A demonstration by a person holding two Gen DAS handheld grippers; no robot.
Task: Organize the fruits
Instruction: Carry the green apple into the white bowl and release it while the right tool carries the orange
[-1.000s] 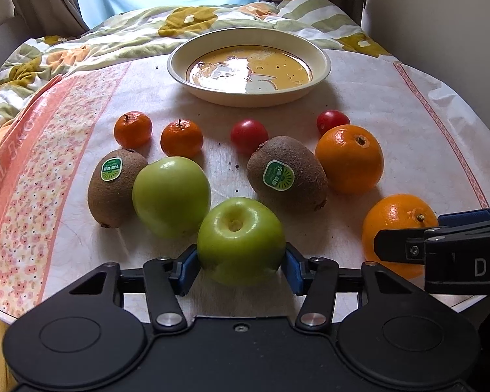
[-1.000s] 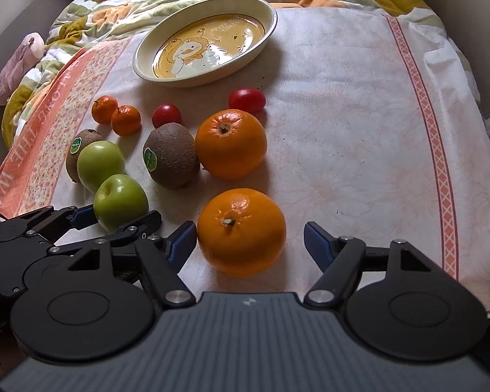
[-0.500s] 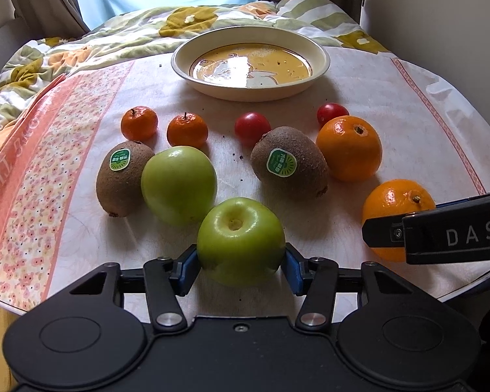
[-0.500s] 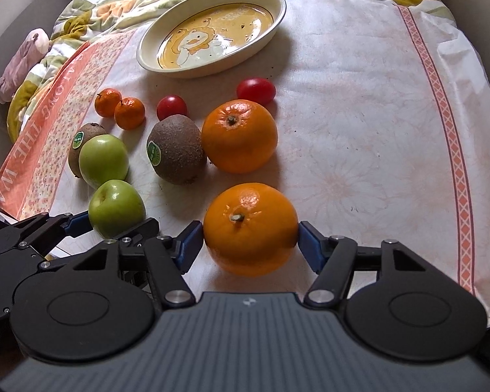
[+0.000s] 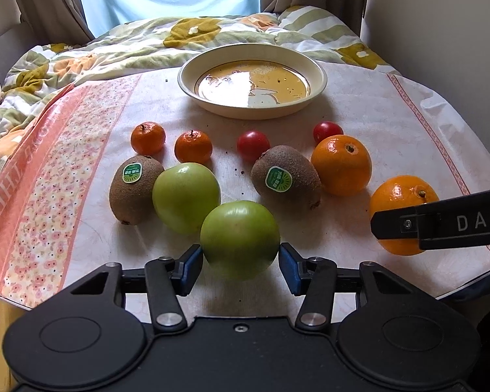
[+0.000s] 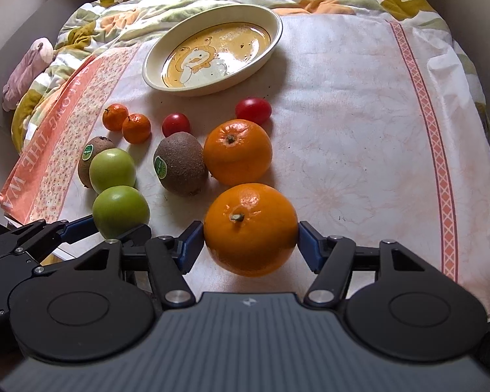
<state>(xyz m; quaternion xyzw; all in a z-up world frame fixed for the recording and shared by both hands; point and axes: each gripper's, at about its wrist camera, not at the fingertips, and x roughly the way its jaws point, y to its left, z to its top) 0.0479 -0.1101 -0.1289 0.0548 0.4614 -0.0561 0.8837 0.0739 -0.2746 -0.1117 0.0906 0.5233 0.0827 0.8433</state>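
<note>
My left gripper (image 5: pixel 240 266) is shut on a green apple (image 5: pixel 240 239), lifted off the cloth and tilted so its stem dimple is hidden. My right gripper (image 6: pixel 250 245) is shut on a large orange (image 6: pixel 250 228), raised a little above the cloth; this orange also shows in the left wrist view (image 5: pixel 400 210). A cream plate (image 5: pixel 317 76) with a yellow picture stands at the back. On the cloth lie a second green apple (image 5: pixel 186 197), two kiwis (image 5: pixel 285 179) (image 5: pixel 134 187), another orange (image 5: pixel 341 165), two mandarins (image 5: pixel 148 138) (image 5: pixel 193 146) and two tomatoes (image 5: pixel 253 145) (image 5: pixel 327 130).
The table has a white cloth (image 6: pixel 359 130) with a pink floral band (image 5: pixel 45 196) on the left. A flowered quilt (image 5: pixel 179 39) lies behind the plate. A wall (image 5: pixel 441 32) stands on the right. The table's front edge is just under both grippers.
My right gripper closed on the near orange and raised it. My left gripper lifted the green apple, which tilted so its dimple turned away. Both views rose.
</note>
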